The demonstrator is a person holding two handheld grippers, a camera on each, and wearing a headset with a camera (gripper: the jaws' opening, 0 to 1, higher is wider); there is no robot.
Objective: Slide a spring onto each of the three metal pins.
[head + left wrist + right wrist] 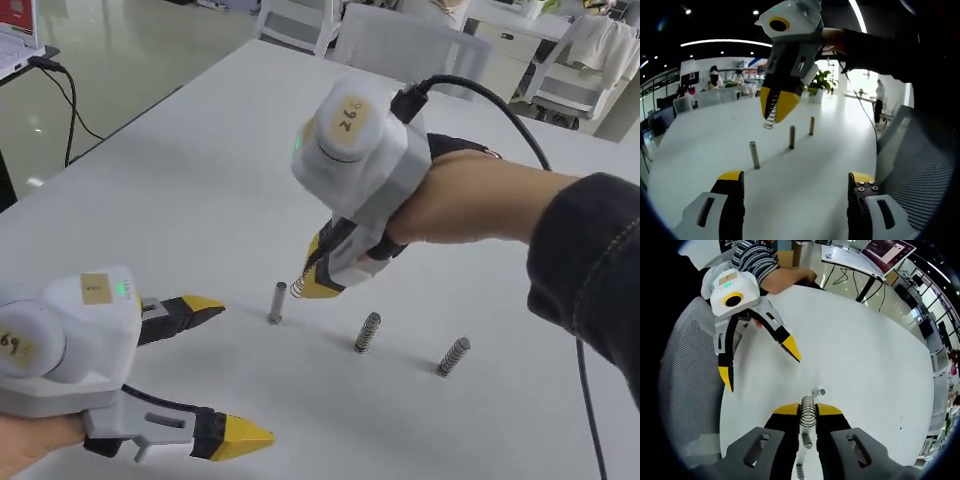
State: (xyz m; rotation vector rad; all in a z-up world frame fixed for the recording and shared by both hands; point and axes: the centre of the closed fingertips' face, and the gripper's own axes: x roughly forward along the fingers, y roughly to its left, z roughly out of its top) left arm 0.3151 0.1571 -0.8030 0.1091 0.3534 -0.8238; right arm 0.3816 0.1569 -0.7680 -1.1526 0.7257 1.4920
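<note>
Firstly, right tongs: grey body, black jaws with yellow tips, closed on a spring. The spring is a bright wire coil pinched along its length, with its lower turns poking out past the tips. It hangs tilted above the desk, just beside the top of the bare pin and not touching it.

Left tongs: same make, jaws spread wide and gripping nothing. They sit low over the near left part of the desk, tips aimed toward the row of pins.

Bare pin: a short, smooth grey metal cylinder standing upright at the left end of the row. Middle pin and end pin: each is sleeved in a ribbed coil. The three are spaced apart in a line.

Desk: white, smooth and matt, with bare surface open on every side of the row. Its left edge runs diagonally in the head view, with glossy pale floor beyond.

Cable: black and round, arcing from the back of the right tongs over the person's sleeve.
</note>
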